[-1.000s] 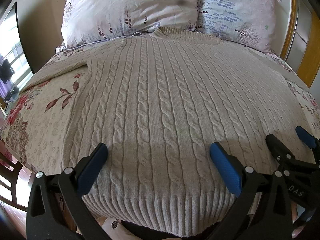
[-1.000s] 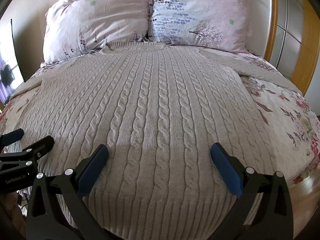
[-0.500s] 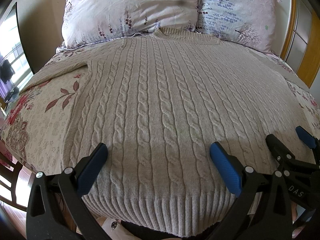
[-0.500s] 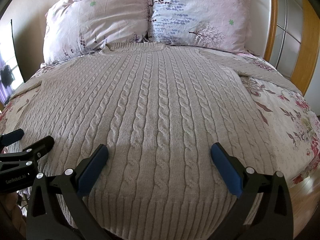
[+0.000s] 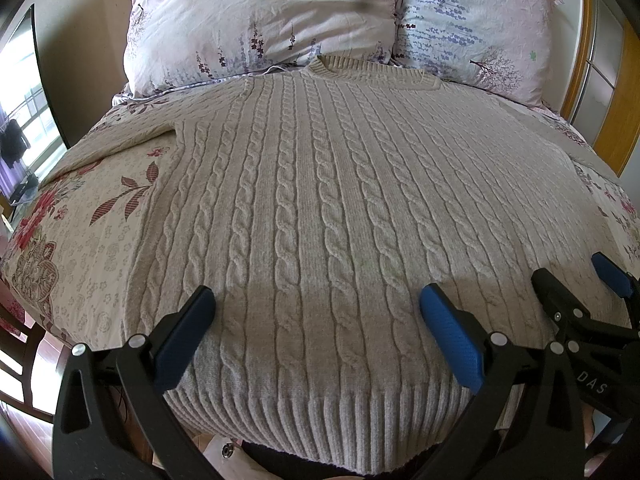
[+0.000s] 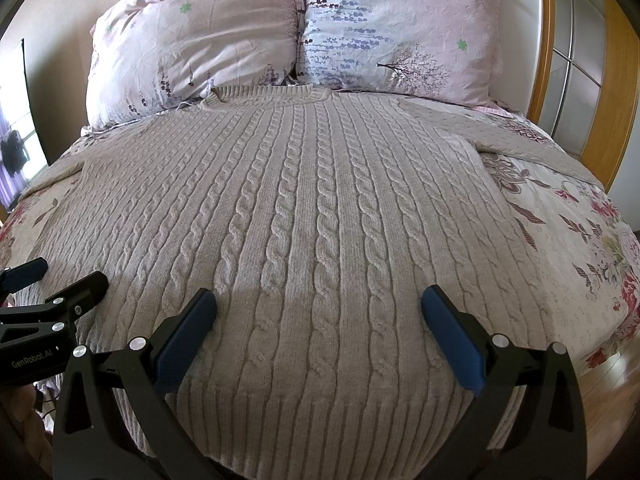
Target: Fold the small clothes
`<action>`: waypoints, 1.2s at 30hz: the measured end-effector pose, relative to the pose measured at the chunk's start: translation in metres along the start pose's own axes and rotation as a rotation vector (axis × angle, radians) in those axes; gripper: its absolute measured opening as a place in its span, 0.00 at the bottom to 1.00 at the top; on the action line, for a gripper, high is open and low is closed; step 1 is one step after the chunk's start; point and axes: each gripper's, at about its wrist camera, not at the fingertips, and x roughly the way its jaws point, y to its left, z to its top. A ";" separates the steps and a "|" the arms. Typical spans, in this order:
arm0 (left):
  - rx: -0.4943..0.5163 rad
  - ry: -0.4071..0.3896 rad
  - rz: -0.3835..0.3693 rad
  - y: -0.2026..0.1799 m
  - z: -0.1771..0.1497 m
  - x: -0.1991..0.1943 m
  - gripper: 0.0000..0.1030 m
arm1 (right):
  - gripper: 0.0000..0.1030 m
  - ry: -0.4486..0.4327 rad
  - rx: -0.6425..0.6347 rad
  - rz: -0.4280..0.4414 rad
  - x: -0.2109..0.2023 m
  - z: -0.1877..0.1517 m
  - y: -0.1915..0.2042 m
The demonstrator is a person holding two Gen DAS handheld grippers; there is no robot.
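Bed w/ floral sheet (image 5: 92, 216), wood headboard (image 6: 616, 92) at far end. Two pale floral pillows (image 5: 260, 20) side by side against it. Beige cable-knit sweater (image 5: 320, 200) lies flat, face up, over most of the bed: collar touching pillows, ribbed hem at near edge, sleeves out to both sides. Left gripper (image 5: 316, 328) above hem, tongs wide apart, holding nothing. Right gripper (image 6: 318, 330) just beside it, also over hem, tongs spread, nothing between. Whether pads touch the knit: can't tell.
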 end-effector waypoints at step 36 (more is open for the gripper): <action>0.020 0.090 -0.012 0.003 0.014 0.009 0.98 | 0.99 0.086 -0.084 0.056 0.009 0.014 0.000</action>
